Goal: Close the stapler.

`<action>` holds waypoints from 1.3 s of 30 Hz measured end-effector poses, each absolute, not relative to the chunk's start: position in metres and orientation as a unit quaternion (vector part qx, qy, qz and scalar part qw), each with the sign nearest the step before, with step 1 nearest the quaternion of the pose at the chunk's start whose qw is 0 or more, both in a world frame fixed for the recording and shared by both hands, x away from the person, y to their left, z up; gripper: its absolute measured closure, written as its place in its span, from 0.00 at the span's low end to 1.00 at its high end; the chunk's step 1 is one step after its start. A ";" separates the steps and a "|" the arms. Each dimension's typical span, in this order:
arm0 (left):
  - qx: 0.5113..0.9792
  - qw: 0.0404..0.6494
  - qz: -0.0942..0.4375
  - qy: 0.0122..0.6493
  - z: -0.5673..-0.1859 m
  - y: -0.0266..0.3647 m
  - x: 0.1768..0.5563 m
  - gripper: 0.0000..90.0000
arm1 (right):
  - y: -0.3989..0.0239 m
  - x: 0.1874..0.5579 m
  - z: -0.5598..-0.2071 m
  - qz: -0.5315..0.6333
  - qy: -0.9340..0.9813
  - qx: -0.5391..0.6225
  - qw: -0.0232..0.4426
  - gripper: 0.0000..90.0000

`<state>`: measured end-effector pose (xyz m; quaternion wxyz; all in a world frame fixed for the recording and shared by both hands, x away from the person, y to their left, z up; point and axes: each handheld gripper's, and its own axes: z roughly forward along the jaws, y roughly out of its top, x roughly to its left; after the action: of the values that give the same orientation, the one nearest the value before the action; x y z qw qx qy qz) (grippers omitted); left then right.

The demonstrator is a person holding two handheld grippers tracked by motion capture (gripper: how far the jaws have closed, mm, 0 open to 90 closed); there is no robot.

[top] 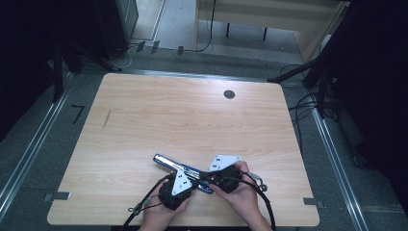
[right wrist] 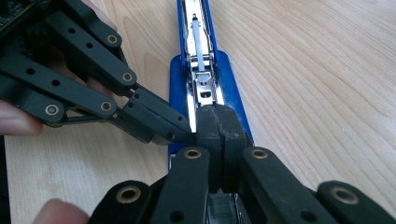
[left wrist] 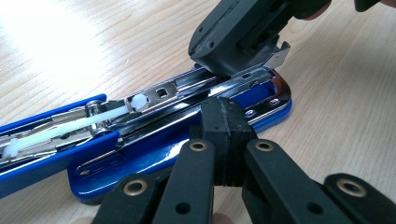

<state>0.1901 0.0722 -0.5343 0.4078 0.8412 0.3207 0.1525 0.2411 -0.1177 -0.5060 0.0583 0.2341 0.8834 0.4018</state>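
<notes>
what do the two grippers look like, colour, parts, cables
Both the left gripper and the right gripper are matte black, with jointed link arms pinned by brass-coloured rivets and blocky black fingertips. Each carries a pale grey three-cornered plate on top and trails a black cable.

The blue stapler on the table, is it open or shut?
Open: the blue metal stapler has its top swung back, exposing the chrome staple channel.

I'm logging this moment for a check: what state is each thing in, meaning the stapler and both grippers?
Stapler: lies on the table, opened out flat, staple channel and white pusher rod exposed.
Left gripper: jaws shut, tips at the stapler's metal channel; whether they pinch anything is unclear.
Right gripper: jaws shut, tips over the stapler's end; a staple strip shows below the jaws, grip unclear.
</notes>
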 end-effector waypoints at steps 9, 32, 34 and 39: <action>0.833 0.421 0.135 0.331 -0.533 0.080 0.191 1.00 | -0.119 0.242 -0.503 0.416 0.876 0.236 0.064 1.00; 0.783 0.421 0.153 0.433 -0.527 0.175 0.209 1.00 | -0.074 0.254 -0.484 0.429 0.874 0.220 0.058 1.00; 0.780 0.415 0.160 0.440 -0.528 0.180 0.211 1.00 | -0.070 0.256 -0.483 0.427 0.876 0.218 0.057 1.00; 0.775 0.409 0.164 0.453 -0.529 0.186 0.215 1.00 | -0.059 0.261 -0.484 0.424 0.878 0.215 0.053 1.00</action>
<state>0.2151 0.1865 -0.5289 0.4086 0.7754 0.4527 0.1640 0.2610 -0.0594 -0.4836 0.0525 0.2153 0.8781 0.4241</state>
